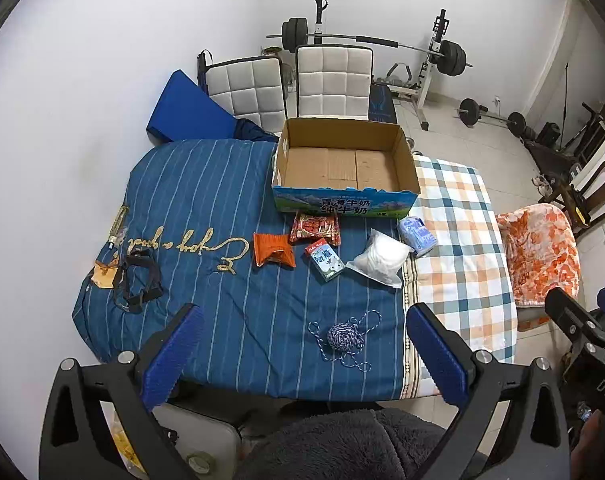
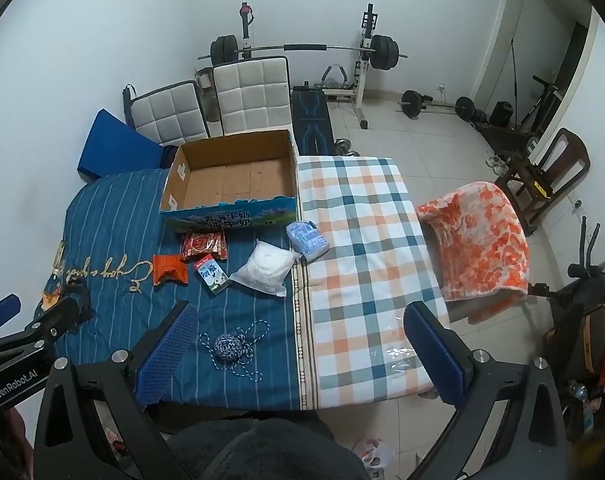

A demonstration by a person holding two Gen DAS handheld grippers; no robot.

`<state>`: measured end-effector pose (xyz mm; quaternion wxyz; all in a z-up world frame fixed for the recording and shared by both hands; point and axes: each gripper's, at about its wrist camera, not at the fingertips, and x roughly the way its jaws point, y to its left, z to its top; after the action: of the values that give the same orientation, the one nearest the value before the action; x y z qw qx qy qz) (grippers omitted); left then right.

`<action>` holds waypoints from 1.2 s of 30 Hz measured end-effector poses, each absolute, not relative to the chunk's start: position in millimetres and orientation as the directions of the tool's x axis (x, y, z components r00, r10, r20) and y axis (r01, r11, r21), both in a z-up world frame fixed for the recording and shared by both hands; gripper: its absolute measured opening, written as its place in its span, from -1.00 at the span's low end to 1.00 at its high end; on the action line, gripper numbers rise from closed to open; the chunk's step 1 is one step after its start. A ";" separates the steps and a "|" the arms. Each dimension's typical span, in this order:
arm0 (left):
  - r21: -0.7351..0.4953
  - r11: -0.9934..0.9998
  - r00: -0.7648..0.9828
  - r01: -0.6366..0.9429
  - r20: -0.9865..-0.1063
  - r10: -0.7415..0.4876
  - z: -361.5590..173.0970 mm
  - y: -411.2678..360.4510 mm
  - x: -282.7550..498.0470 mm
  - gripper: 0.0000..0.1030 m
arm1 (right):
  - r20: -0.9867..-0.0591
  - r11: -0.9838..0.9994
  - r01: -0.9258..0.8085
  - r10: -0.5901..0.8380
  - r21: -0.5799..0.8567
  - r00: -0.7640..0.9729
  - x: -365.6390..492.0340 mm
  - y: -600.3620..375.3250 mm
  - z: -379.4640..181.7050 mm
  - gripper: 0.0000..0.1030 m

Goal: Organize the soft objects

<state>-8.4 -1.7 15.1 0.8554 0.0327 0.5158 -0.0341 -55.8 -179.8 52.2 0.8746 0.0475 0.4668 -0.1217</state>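
An empty cardboard box (image 1: 344,162) (image 2: 232,178) stands at the far side of the blue striped cover (image 1: 206,216). Before it lie a red snack packet (image 1: 315,227), an orange pouch (image 1: 273,250), a small milk carton (image 1: 325,260), a white bag (image 1: 380,258) (image 2: 267,268) and a pale blue tissue pack (image 1: 416,235) (image 2: 307,238). A blue-white rope ball (image 1: 344,336) (image 2: 228,346) lies nearest me. My left gripper (image 1: 304,354) hangs open above the near edge, the rope between its fingers' line but lower. My right gripper (image 2: 300,354) is open too, over the checked cloth's edge.
A black strap (image 1: 138,280) and a small tan piece (image 1: 102,274) lie at the cover's left. A checked cloth (image 2: 362,264) covers the right half. An orange floral blanket (image 2: 478,240) drapes a chair on the right. Padded chairs (image 1: 332,80) and a barbell rack (image 1: 438,52) stand behind.
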 end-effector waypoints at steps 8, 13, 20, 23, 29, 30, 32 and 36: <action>0.022 0.996 0.467 0.089 -0.884 -0.022 15.6 -0.9 -8.7 1.00 | -0.826 0.965 0.260 -0.170 -0.029 0.537 -54.7 -182.4 53.6 1.00; 0.025 0.996 0.471 0.085 -0.882 -0.018 17.4 -1.1 -9.9 1.00 | -0.824 0.966 0.259 -0.167 -0.025 0.542 -54.2 -181.6 55.9 1.00; 0.019 0.997 0.474 0.080 -0.880 -0.021 17.5 4.4 -8.1 1.00 | -0.817 0.965 0.261 -0.171 -0.026 0.551 -53.2 -178.9 58.6 1.00; 0.018 0.996 0.478 0.084 -0.878 -0.024 18.4 5.6 -8.0 1.00 | -0.814 0.965 0.262 -0.174 -0.028 0.554 -54.5 -178.7 60.9 1.00; 0.014 0.996 0.480 0.088 -0.877 -0.030 19.6 4.6 -8.5 1.00 | -0.809 0.964 0.263 -0.177 -0.029 0.561 -57.2 -179.8 62.6 1.00; 0.013 0.996 0.479 0.088 -0.877 -0.031 19.7 4.4 -8.2 1.00 | -0.809 0.965 0.262 -0.177 -0.029 0.561 -56.9 -180.0 62.9 1.00; 0.015 0.996 0.479 0.088 -0.877 -0.029 20.2 2.5 -8.5 1.00 | -0.808 0.965 0.262 -0.176 -0.028 0.562 -57.7 -180.5 63.6 1.00; 0.014 0.996 0.483 0.086 -0.875 -0.029 20.6 1.7 -9.0 1.00 | -0.806 0.965 0.262 -0.176 -0.028 0.565 -57.6 -180.4 64.1 1.00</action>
<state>-9.0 1.7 20.6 0.8606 0.0281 0.5075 -0.0335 -57.6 -180.4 64.1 0.8832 0.0473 0.4498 -0.1239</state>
